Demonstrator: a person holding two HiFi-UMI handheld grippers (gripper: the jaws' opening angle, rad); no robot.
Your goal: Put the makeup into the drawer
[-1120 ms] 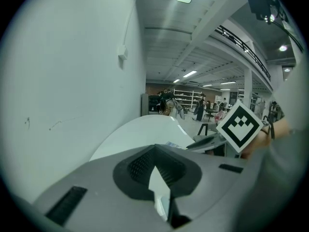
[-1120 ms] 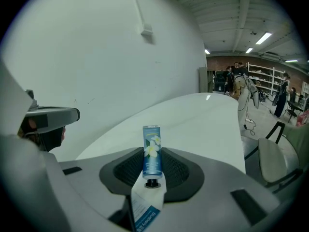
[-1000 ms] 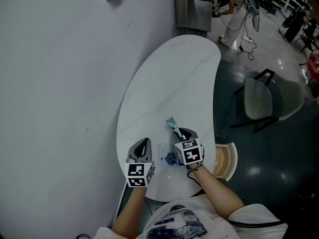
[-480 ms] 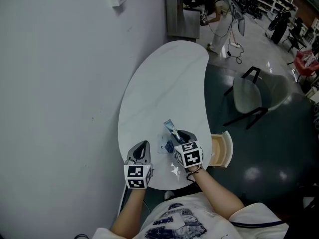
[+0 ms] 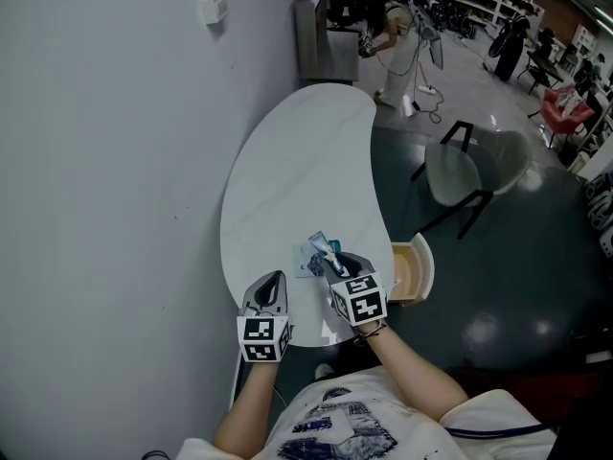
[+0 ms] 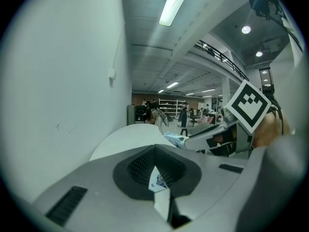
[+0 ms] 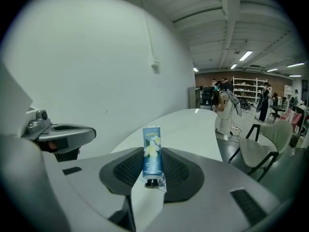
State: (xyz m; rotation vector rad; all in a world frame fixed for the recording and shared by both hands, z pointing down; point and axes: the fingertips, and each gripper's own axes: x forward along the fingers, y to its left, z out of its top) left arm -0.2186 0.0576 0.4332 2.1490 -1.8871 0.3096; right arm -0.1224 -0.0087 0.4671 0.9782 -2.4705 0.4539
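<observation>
While L gripper [image 6: 157,177] is shut, R gripper [image 7: 152,175] pinches tube [image 7: 152,151].

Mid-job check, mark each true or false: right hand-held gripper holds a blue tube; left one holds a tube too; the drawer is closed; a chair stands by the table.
The right hand-held gripper holds a blue tube: true.
The left hand-held gripper holds a tube too: false, it is shut on nothing.
The drawer is closed: false, it stands open at the table's edge.
A chair stands by the table: true.
</observation>
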